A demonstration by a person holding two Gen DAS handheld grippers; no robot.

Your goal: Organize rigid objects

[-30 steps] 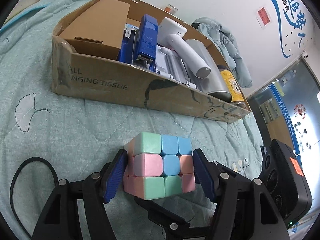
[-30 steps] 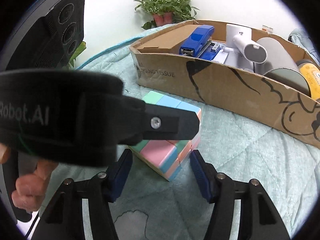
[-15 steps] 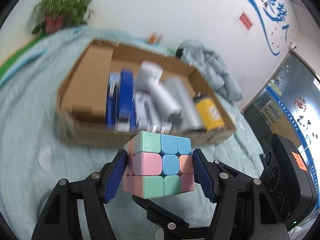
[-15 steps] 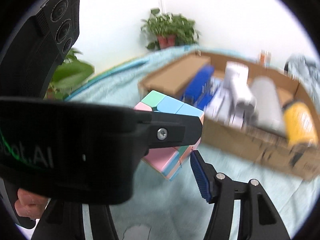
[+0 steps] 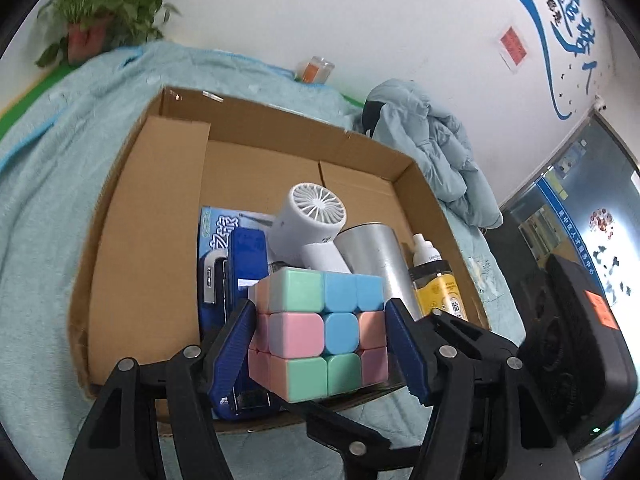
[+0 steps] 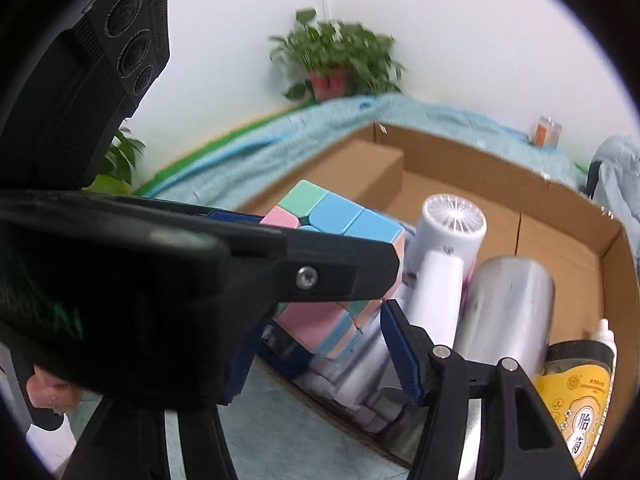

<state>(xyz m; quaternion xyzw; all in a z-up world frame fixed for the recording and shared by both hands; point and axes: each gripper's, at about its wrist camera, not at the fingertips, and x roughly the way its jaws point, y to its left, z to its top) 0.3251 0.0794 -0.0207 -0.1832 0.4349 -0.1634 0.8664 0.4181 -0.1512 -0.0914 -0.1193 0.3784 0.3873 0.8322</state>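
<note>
My left gripper [image 5: 320, 344] is shut on a pastel puzzle cube [image 5: 316, 332] and holds it in the air above the near edge of an open cardboard box [image 5: 132, 216]. The box holds a white hair dryer [image 5: 312, 228], a blue stapler [image 5: 244, 264], a silver can [image 5: 376, 256] and a yellow bottle [image 5: 440, 292]. In the right wrist view the cube [image 6: 340, 224] hangs over the box [image 6: 472, 164], with the left gripper's black arm across the frame. My right gripper [image 6: 320, 360] is open and empty below the cube; its left finger is mostly hidden.
The box sits on a teal quilt [image 5: 44, 184]. A closed brown carton [image 5: 148, 248] fills the box's left side. A crumpled jacket [image 5: 432, 140] lies behind the box, a potted plant [image 5: 104, 12] at the far left, a small jar [image 5: 316, 70] by the wall.
My left gripper lifted the cube off the quilt and carried it forward over the box's near edge. The right gripper followed, staying open beneath it.
</note>
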